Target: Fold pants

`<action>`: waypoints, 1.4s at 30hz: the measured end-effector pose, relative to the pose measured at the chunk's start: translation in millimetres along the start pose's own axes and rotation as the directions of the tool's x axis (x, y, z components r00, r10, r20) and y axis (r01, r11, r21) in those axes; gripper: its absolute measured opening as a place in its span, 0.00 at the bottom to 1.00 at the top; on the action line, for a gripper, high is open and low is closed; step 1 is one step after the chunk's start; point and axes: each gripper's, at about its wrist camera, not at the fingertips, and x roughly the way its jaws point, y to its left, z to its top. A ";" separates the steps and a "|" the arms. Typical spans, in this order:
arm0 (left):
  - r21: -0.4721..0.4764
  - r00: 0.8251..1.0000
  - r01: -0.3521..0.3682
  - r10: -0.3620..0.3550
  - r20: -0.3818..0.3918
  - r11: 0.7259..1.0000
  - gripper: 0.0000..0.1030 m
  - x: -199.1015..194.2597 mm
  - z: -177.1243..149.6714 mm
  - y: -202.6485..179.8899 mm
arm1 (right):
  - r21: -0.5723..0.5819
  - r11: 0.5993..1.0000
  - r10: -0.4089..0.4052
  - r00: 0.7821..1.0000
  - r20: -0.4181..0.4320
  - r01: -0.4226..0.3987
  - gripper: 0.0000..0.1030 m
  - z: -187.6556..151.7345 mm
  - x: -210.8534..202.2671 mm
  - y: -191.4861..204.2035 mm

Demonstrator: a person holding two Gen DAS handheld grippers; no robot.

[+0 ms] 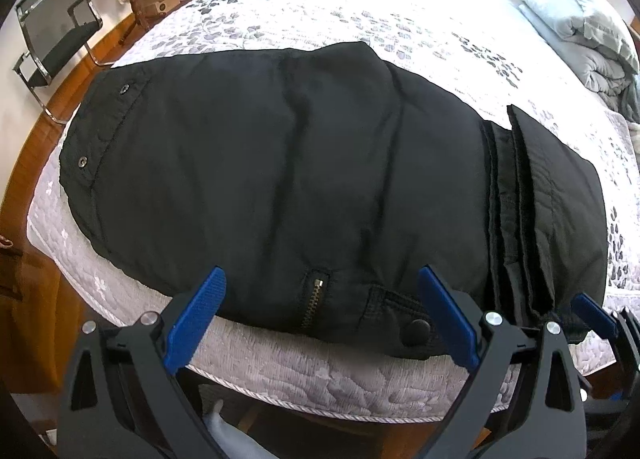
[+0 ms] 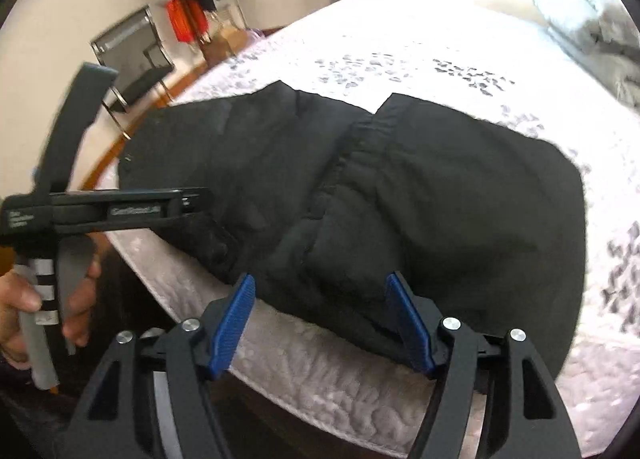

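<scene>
Black pants point(image 1: 280, 179) are lying folded on the bed point(image 1: 360, 11), near its front edge, long axis running 9-to-3 across both views. A thicker stacked fold point(image 1: 552, 211) is sitting at the 3 o'clock end; the waistband button point(image 1: 418, 329) and zipper point(image 1: 314, 299) are lying along the near edge, around 6 o'clock.

Left claw point(image 1: 340, 323) is hovering wide open over that near edge, nothing between its blue pads point(image 1: 196, 319), which are not pressing on the cloth. Pants are spreading from 12 o'clock of it, zipper almost dead centre.

Right claw point(image 2: 324, 327) is also standing open, holding nothing, its pads straddling the near edge at the thick fold. In the right wrist view the left tool's body is sitting at 9 o'clock, with a person's hand point(image 2: 24, 299) gripping its handle.

Judgement: both claws are lining up side by side along the near long edge, right one nearer the stacked end, left one nearer the waistband. A next fold would likely be turning on that 9-to-3 axis; bulky layers may be slipping if pinched shallowly.
</scene>
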 end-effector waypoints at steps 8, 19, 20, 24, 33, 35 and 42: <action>-0.005 1.000 0.017 -0.017 -0.003 1.000 0.94 0.0 -1.3 9.1 | 0.033 0.999 -0.040 0.997 -0.062 0.042 0.25 0.3 33.9 -8.9; -0.052 1.000 0.026 -0.026 -0.012 0.998 0.94 5.6 0.6 26.4 | -0.008 0.999 0.053 0.998 -0.044 -0.054 0.16 18.7 19.5 24.0; -0.055 1.000 0.027 -0.028 -0.013 0.998 0.94 5.9 0.7 27.6 | -0.006 0.999 0.044 0.996 -0.071 -0.045 0.17 16.6 31.1 24.3; -0.063 1.000 0.026 -0.027 -0.014 0.998 0.94 6.1 1.4 31.6 | 0.063 0.995 0.079 0.992 -0.098 -0.073 0.22 6.6 53.0 16.2; -0.067 1.000 0.025 -0.026 -0.010 0.997 0.94 4.6 4.5 31.6 | 0.152 0.965 0.217 0.976 0.001 -0.215 0.48 25.5 2.0 5.3; -0.056 1.000 0.023 -0.024 -0.018 0.998 0.94 5.6 3.9 28.7 | 0.182 0.971 0.155 0.988 0.012 -0.155 0.48 33.1 -6.6 -7.6; 0.022 1.000 0.012 -0.012 -0.015 1.000 0.94 3.2 -3.1 6.6 | 0.188 0.974 -0.100 0.983 -0.152 0.128 0.48 27.4 31.5 -14.0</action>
